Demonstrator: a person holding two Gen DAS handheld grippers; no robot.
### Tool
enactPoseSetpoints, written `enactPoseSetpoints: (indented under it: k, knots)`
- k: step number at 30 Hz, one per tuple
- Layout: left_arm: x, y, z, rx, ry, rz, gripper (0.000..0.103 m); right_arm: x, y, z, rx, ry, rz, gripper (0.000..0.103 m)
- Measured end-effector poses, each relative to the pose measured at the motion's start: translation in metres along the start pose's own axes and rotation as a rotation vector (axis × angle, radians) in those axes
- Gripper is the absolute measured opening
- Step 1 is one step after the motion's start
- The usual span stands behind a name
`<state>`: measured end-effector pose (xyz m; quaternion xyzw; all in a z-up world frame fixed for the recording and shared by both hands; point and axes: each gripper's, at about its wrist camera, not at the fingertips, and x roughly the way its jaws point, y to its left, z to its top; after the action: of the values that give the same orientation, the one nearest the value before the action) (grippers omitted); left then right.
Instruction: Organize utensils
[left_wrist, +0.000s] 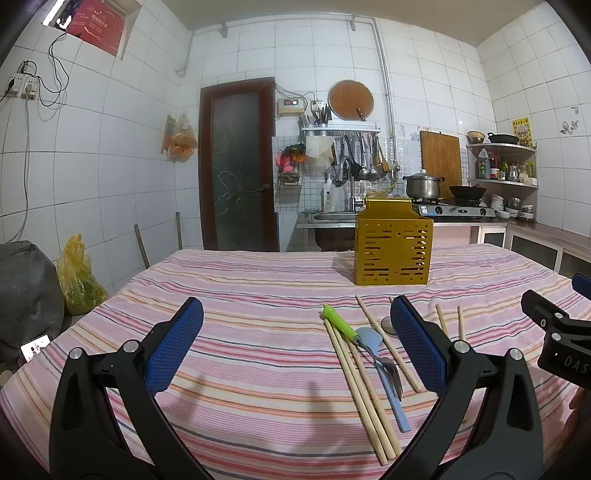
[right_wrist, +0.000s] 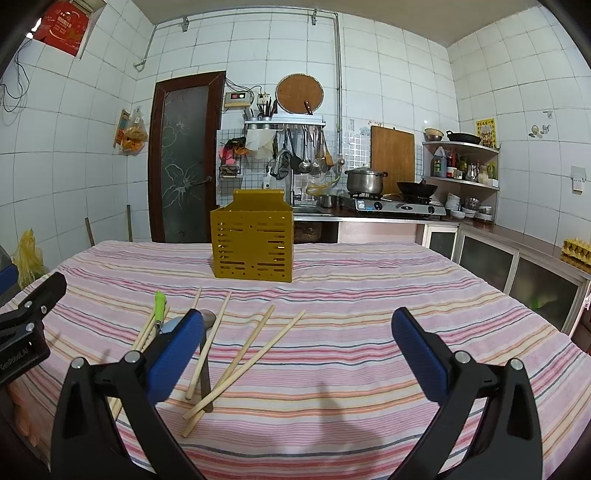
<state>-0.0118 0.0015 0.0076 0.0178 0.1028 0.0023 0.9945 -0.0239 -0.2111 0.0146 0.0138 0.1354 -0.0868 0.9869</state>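
Observation:
A gold perforated utensil holder stands on the striped tablecloth. Loose utensils lie in front of it: several wooden chopsticks, a green-handled tool, a blue spoon, a fork and a metal spoon. My left gripper is open and empty, hovering above the cloth left of the utensils. My right gripper is open and empty, just right of the chopsticks.
The table is covered by a pink striped cloth. Behind it are a sink, a stove with pot and wok, corner shelves and cabinets. A yellow bag and a phone are at the left.

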Motion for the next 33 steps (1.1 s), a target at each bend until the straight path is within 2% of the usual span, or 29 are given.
enactPoseSetpoints:
  k: [33]
  knots:
    - [0.0008,0.0002,0.0007,0.001,-0.001,0.001,0.098,-0.0012,-0.0009,-0.0008,0.013,0.001,-0.003,0.099]
